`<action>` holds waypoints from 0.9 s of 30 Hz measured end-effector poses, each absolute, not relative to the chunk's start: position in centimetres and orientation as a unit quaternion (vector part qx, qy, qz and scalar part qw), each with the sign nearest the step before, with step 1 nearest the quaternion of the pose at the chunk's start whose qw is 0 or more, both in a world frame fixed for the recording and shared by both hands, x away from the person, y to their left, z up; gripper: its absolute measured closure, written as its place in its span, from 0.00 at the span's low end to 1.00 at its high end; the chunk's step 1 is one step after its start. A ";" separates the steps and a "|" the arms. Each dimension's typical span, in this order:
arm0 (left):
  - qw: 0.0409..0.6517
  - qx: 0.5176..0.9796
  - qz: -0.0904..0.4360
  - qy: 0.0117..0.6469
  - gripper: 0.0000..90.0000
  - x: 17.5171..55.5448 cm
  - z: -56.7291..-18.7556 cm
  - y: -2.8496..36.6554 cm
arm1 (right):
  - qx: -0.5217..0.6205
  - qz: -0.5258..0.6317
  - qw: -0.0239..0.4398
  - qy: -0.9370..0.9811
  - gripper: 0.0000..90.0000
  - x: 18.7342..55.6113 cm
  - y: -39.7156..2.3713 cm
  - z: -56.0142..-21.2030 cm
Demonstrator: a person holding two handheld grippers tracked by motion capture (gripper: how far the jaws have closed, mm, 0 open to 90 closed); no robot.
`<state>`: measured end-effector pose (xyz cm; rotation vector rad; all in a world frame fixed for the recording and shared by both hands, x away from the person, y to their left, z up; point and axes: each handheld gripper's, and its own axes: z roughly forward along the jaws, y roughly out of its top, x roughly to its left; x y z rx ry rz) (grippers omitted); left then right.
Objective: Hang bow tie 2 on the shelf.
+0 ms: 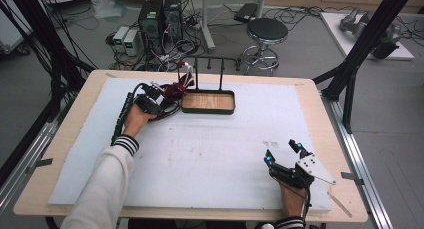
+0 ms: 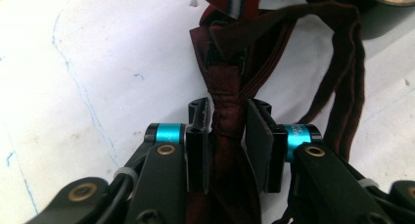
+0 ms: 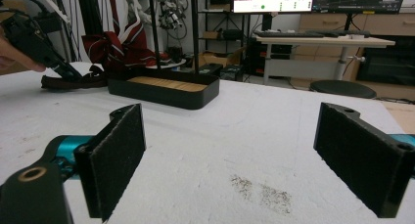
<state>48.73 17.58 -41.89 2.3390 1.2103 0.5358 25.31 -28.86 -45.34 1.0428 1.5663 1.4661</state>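
Observation:
A dark red tie [image 1: 176, 89] with a striped part lies bunched at the back left of the white mat, just left of a black tray [image 1: 208, 110] with a wooden floor. My left gripper [image 1: 159, 94] reaches into it. In the left gripper view the pads of the left gripper [image 2: 227, 131] press on a narrow, gathered strip of the tie [image 2: 225, 87], with loose loops hanging to the right. My right gripper [image 1: 282, 151] rests near the mat's front right, its jaws wide open with nothing between them [image 3: 244, 155]. From there the tie [image 3: 117, 50] drapes behind the tray [image 3: 166, 97].
A black rack with upright posts [image 1: 210, 64] rises from the tray's back edge. The white mat [image 1: 215, 149] covers most of the wooden table. A stool [image 1: 266, 31], computers and cables stand on the floor beyond the table.

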 end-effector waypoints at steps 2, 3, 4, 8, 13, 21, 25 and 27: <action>0.223 0.847 0.200 0.439 0.82 48.6 -41.9 17.5 | 0.406 0.571 0.370 0.610 0.12 25.3 -28.9 -45.3; 0.221 0.848 0.201 0.437 0.83 48.6 -41.9 17.5 | 0.406 0.571 0.369 0.610 0.12 25.3 -28.9 -45.3; 0.221 0.848 0.202 0.437 0.83 48.5 -41.8 17.4 | 0.407 0.572 0.368 0.609 0.12 25.3 -28.9 -45.3; 0.220 0.848 0.206 0.436 0.84 48.4 -41.8 17.3 | 0.407 0.572 0.368 0.609 0.12 25.3 -28.8 -45.3; 0.226 0.847 0.206 0.434 0.85 48.0 -41.5 17.3 | 0.406 0.572 0.369 0.609 0.12 25.3 -28.9 -45.3; 0.231 0.839 0.217 0.442 0.85 47.1 -40.9 18.2 | 0.405 0.571 0.370 0.610 0.12 25.3 -28.9 -45.3; 0.233 0.835 0.223 0.446 0.85 46.5 -40.6 18.8 | 0.405 0.571 0.370 0.610 0.12 25.3 -28.9 -45.3; 0.242 0.828 0.227 0.452 0.85 46.1 -40.6 19.0 | 0.406 0.571 0.371 0.610 0.12 25.3 -28.8 -45.3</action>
